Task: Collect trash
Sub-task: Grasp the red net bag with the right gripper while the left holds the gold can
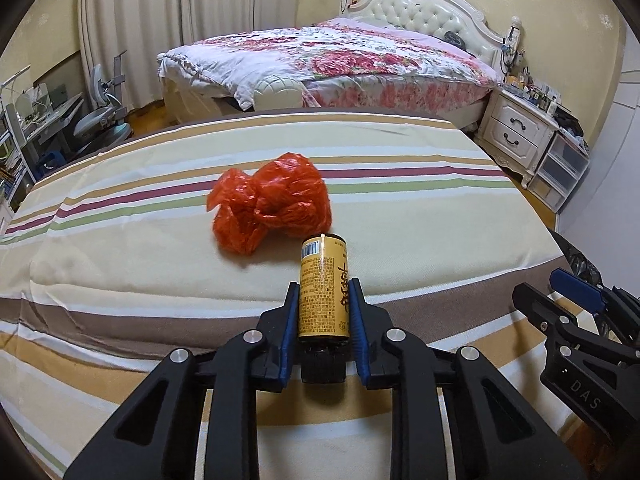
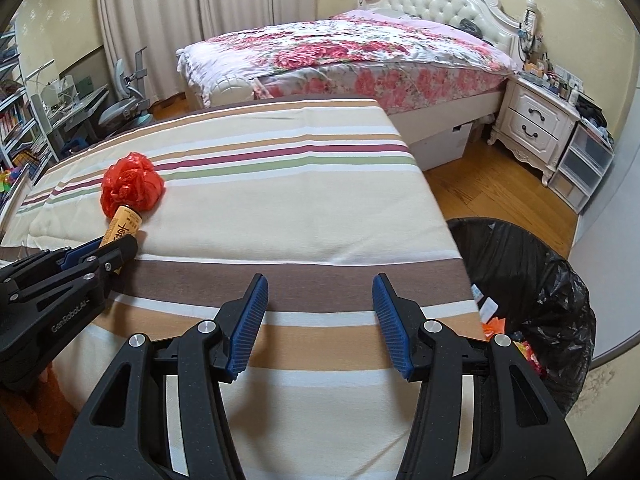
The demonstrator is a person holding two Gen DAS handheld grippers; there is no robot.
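Note:
My left gripper (image 1: 324, 285) is shut on a small yellow bottle (image 1: 323, 300) with printed text, its blue pads pressing both sides; the bottle's far end points at a crumpled red plastic bag (image 1: 272, 204) lying on the striped cloth. From the right wrist view, the left gripper (image 2: 116, 248) and the yellow bottle (image 2: 124, 226) are at the left, just in front of the red bag (image 2: 132, 186). My right gripper (image 2: 320, 280) stands open over the cloth's brown stripe with nothing between its pads. A bin with a black liner (image 2: 528, 292) stands right of the table, holding some scraps.
The table's striped cloth (image 2: 300, 208) ends at the right edge, next to the bin. Beyond are a bed with a floral cover (image 2: 352, 56), a white nightstand (image 2: 536, 124), plastic drawers (image 2: 584, 168), and a desk and chair (image 2: 120, 108) at the left. Wooden floor lies between.

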